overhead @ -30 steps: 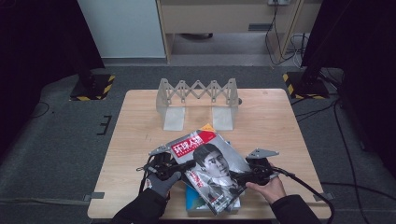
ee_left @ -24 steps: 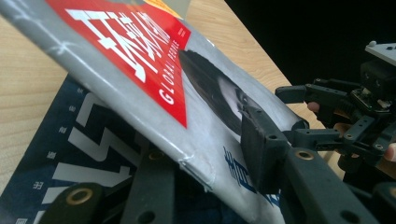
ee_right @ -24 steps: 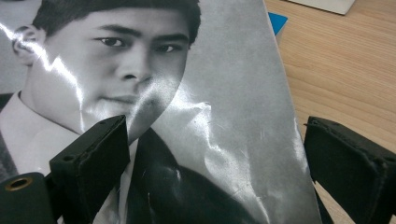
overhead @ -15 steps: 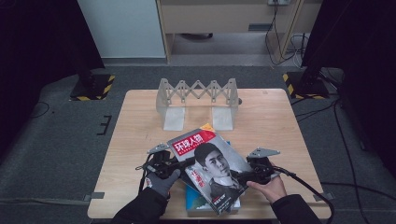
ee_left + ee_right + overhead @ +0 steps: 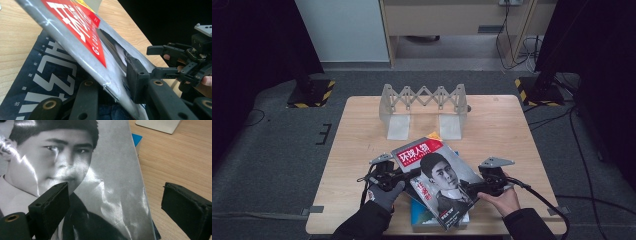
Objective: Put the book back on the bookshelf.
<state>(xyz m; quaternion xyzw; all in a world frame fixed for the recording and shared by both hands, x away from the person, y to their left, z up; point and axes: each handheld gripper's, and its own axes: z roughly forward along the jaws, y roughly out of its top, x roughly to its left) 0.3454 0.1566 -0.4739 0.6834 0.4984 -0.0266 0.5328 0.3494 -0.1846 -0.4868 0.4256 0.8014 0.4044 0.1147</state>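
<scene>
left gripper (image 5: 409, 176): jaws pinching the left edge of the magazine (image 5: 439, 179), lifting it tilted | right gripper (image 5: 468, 188): jaws spread, straddling the magazine's right edge | magazine: near-centre of bench (image 5: 362, 130), over a dark blue book (image 5: 47, 77) | folding rack (image 5: 424, 99): far side, well apart

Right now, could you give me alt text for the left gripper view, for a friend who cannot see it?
The left tongs pinch the edge of a tilted magazine with a red masthead, lifted above a dark blue magazine on a wooden table.
</scene>
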